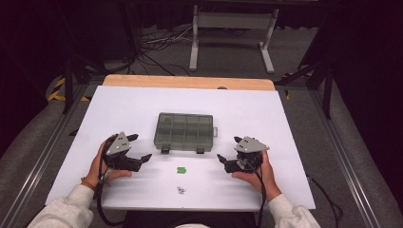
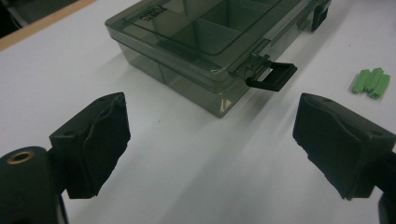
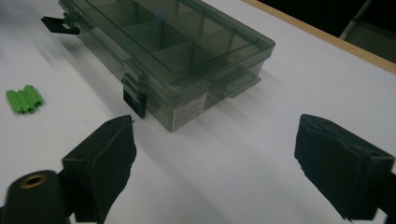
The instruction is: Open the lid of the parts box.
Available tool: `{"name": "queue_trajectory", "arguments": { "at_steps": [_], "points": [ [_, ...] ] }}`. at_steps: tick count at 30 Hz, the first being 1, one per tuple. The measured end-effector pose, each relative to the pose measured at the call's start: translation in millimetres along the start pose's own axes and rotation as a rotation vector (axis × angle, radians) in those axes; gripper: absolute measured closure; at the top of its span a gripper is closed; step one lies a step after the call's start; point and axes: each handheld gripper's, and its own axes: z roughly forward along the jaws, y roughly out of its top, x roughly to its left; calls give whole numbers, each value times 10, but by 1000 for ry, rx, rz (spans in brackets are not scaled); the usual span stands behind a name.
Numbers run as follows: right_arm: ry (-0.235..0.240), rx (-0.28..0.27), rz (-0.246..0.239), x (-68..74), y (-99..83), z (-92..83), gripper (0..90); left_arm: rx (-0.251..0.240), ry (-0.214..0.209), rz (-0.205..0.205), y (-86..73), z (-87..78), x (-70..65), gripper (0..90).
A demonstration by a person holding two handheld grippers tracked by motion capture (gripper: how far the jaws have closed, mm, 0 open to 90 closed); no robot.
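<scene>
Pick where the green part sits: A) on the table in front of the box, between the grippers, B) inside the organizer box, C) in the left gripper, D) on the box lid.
A: the green part lies on the white table just in front of the closed organizer box, untouched.

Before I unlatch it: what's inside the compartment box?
Through the tinted lid of the compartment box, dividers and seemingly empty cells show; the far cells are too dim to judge.

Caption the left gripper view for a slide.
Open left tongs face a closed smoky compartment box, one black latch flipped out, green pieces beside it.
</scene>
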Motion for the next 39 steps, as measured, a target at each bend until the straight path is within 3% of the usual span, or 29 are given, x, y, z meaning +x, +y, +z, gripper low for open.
{"name": "queue_trajectory", "arguments": {
  "at_steps": [6,10,15,24,30,39],
  "points": [
    [56,23,-26,29,148,197,203,30,-24,1,85,192,18,146],
    [102,58,-46,87,214,294,240,54,-19,-3,103,274,31,161],
    [110,101,-54,131,212,383,276,76,-30,2,105,331,32,190],
    [132,113,-29,120,199,422,401,114,-36,-17,93,377,46,252],
    [144,113,2,76,173,413,481,140,-54,-23,92,403,55,355],
    [137,121,4,74,167,442,508,155,-66,-29,106,439,50,448]
  ]
}}
